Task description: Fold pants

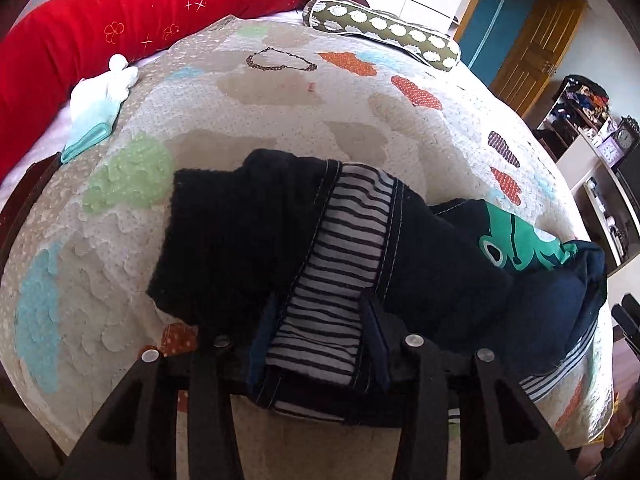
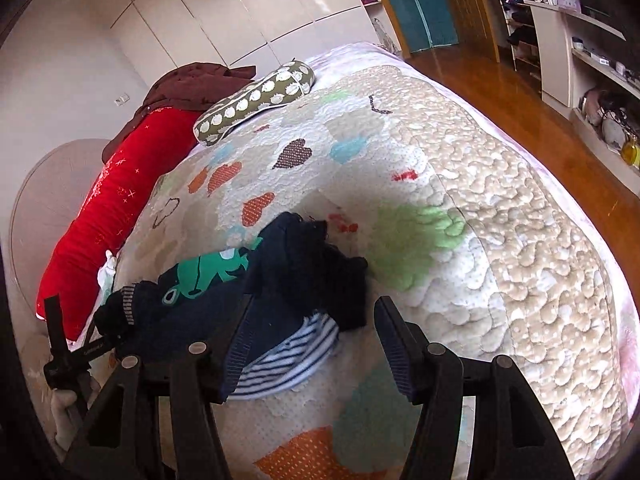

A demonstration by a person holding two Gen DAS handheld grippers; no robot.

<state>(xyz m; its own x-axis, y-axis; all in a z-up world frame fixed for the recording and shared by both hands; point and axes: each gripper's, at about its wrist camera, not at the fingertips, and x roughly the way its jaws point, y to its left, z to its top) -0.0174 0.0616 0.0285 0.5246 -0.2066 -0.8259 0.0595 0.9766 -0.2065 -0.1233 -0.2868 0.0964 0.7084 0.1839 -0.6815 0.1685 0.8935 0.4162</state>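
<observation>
Small dark navy pants (image 1: 248,232) with a black-and-white striped lining and a green frog print (image 1: 516,240) lie bunched on the quilted bedspread (image 1: 280,88). My left gripper (image 1: 320,320) is shut on the striped waistband edge at the near side. In the right wrist view the same pants (image 2: 296,276) lie crumpled ahead and to the left. My right gripper (image 2: 316,328) is open and empty; its left finger lies against the pants and the right finger stands over bare quilt. The left gripper shows at the far left in the right wrist view (image 2: 76,352).
A long red pillow (image 1: 120,28) lies along the bed's far left. A green patterned bolster (image 1: 384,32) sits at the far end. A folded white and teal cloth (image 1: 100,100) lies left. Wooden floor (image 2: 520,92) and shelves (image 2: 592,48) are right of the bed.
</observation>
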